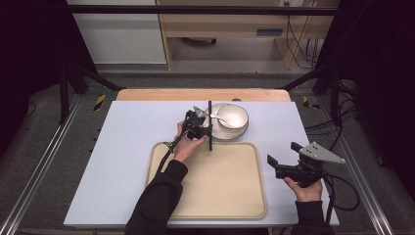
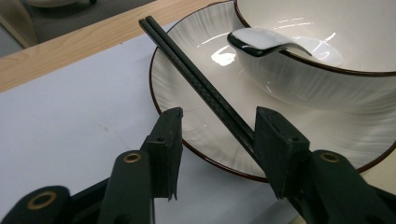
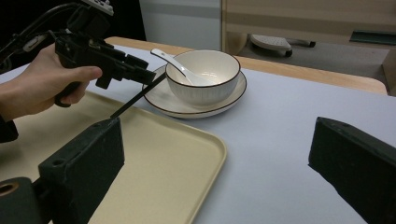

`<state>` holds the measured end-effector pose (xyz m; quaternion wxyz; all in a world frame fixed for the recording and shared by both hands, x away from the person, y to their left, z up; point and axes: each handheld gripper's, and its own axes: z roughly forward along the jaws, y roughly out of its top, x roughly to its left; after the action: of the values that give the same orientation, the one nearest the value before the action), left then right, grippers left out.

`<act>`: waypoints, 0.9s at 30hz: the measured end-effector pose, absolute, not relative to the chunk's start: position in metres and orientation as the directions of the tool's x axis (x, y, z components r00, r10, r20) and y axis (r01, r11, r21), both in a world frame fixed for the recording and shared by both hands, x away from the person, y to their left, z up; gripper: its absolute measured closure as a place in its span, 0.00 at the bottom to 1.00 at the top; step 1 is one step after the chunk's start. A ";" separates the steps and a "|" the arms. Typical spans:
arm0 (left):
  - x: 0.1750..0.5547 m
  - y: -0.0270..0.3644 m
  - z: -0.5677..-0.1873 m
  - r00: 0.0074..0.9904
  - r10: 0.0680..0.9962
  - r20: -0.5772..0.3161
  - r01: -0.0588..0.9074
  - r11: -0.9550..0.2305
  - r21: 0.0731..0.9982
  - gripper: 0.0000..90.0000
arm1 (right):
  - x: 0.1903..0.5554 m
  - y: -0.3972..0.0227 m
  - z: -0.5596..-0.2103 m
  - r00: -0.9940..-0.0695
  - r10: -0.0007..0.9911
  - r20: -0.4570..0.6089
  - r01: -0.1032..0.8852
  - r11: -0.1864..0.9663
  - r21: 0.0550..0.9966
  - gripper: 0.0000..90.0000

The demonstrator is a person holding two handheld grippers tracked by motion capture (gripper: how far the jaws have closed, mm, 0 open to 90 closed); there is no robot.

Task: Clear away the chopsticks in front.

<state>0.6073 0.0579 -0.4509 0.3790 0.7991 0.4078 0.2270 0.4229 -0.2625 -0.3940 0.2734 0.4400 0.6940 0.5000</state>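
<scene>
Chopsticks, a black pair lying side by side, are sitting between my left gripper's jaws. The jaws are spread wider than the pair; the right-hand pad in the left gripper view is touching or nearly touching them, the other pad is standing clear, so I am not calling it a grip. The sticks are running from the jaws up across the plate rim, tips past its far edge over the wooden table strip. In the high view the chopsticks are reading as one dark line, its near end reaching the tray's top edge, the far end beside the plate. My left gripper is hovering at the plate's left side, my left hand wrapping its handle, dark sleeve coming in over the tray.

Plate is white with a dark rim line, carrying a white bowl with a white spoon leaning on the bowl's lip. Bowl and plate are sitting on the pale sheet covering the table, just beyond the beige tray.

My right gripper is resting over the sheet right of the tray, held by my right hand, jaws standing wide apart with nothing between them. In the right gripper view its two pads are framing the tray corner, the bowl and the other gripper farther off.
</scene>
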 end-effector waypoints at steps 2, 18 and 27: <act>0.608 0.057 -0.453 0.565 0.823 0.050 0.486 -0.381 0.787 0.60 | 0.423 -0.263 -0.394 -0.463 0.884 0.064 0.338 0.110 0.935 0.04; 0.610 0.053 -0.458 0.567 0.824 0.022 0.494 -0.361 0.791 0.83 | 0.423 -0.263 -0.394 -0.463 0.884 0.066 0.341 0.110 0.934 0.04; 0.612 0.050 -0.457 0.567 0.823 0.031 0.493 -0.369 0.788 0.87 | 0.424 -0.263 -0.395 -0.463 0.884 0.064 0.344 0.112 0.932 0.04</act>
<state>0.6125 0.0502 -0.4568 0.3819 0.7986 0.4118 0.2163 0.4239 -0.2626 -0.3949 0.2708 0.4418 0.6947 0.4988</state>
